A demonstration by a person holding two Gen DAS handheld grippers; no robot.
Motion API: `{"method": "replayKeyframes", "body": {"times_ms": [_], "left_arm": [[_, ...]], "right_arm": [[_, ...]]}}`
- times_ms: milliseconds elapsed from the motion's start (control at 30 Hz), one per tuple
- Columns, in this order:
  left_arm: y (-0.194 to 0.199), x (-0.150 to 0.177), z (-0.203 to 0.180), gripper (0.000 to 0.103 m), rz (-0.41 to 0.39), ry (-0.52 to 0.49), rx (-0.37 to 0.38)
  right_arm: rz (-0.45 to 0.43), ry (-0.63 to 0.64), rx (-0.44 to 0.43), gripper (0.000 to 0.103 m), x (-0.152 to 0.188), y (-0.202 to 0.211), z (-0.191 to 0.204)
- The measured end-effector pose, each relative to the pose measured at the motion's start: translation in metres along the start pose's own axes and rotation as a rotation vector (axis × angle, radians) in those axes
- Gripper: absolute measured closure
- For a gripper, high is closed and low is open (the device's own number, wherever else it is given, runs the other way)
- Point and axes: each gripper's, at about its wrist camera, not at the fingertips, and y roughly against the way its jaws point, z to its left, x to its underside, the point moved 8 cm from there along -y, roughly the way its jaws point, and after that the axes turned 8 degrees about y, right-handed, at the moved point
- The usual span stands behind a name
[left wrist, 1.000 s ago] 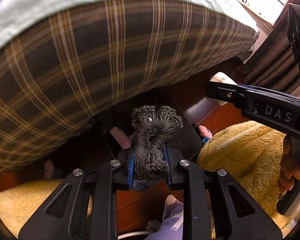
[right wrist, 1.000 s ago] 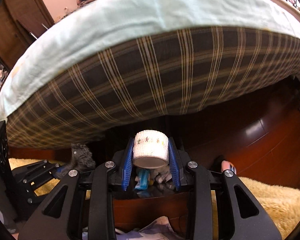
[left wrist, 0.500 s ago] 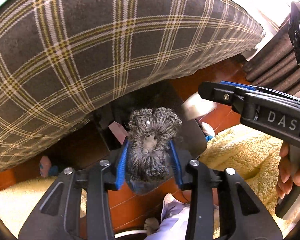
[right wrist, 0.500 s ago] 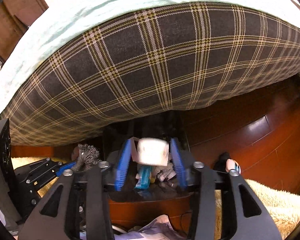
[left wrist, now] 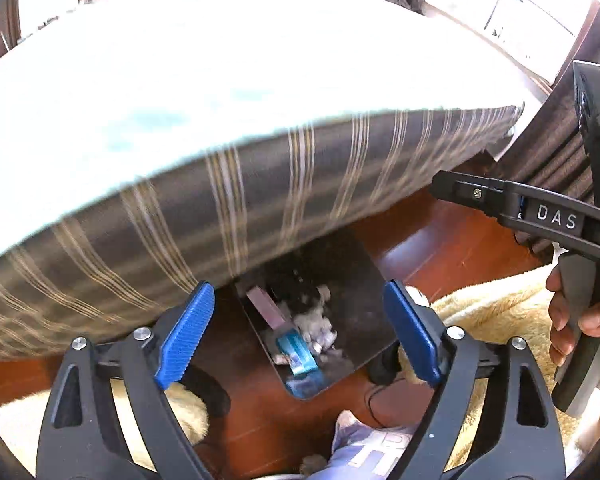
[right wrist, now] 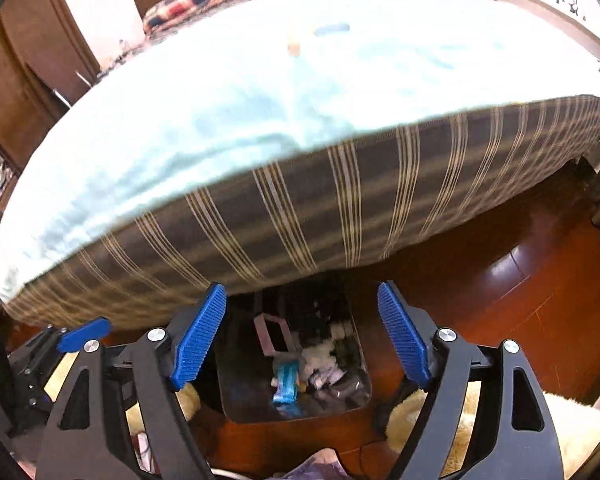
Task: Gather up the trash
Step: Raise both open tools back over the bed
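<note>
Bin (left wrist: pixel 364 280) sits on the floor (left wrist: pixel 428 248), its far end under the bed (left wrist: pixel 228 216) edge. Trash (left wrist: pixel 314 326) lies in the bin, a packet (left wrist: pixel 298 350) at its near side. Rug (left wrist: pixel 484 320) right of the bin, near. Both grippers' fingers straddle the bin from the near side; right gripper (left wrist: pixel 472 194) sits right of the left one.

Both wrist cams side by side, looking down-forward at the bed (left wrist: pixel 260 120) edge.
Left cam sits close above the bin (left wrist: pixel 352 320) on the floor (left wrist: pixel 440 248) and catches the right gripper (left wrist: pixel 540 216) at its right edge; right cam faces the same bin (right wrist: pixel 292 360) and bed (right wrist: pixel 300 100).
</note>
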Motion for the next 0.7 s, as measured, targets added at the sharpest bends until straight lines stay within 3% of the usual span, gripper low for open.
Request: {"method": "replayKeyframes", "body": {"times_ms": [367, 700], "left_arm": [[0.071, -0.068, 0.020, 0.017, -0.154, -0.005, -0.038], [0.075, -0.160, 0.064, 0.017, -0.225, 0.031, -0.119]], "right_arm": [[-0.147, 0.056, -0.019, 0.020, -0.080, 0.049, 0.017], [-0.174, 0.115, -0.010, 0.020, -0.154, 0.021, 0.040]]}}
